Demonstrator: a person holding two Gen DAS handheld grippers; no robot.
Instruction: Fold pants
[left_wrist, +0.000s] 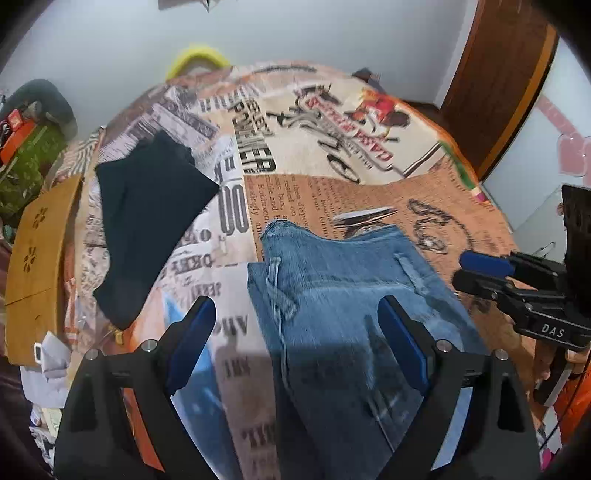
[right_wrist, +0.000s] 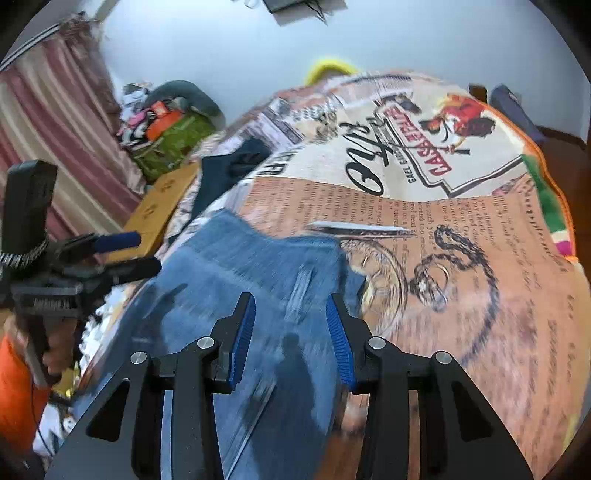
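Bedspread (left_wrist: 332, 192) printed like old newspaper carries the blue jeans (left_wrist: 332, 295) lying flat at its near edge, and above them hover the left tongs (left_wrist: 297, 332), spread wide, and the right tongs (right_wrist: 290, 332), half spread, both holding nothing.

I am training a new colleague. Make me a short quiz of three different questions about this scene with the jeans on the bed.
1. True or false: the left gripper is clamped on the blue jeans.
2. Which garment lies left of the jeans in the left wrist view? A) a dark garment B) a white shirt C) a red towel
3. Fill in: the jeans lie on a ____ blanket.

Key: 1 false, its jaws stand open above the denim; 2 A; 3 newspaper-print.
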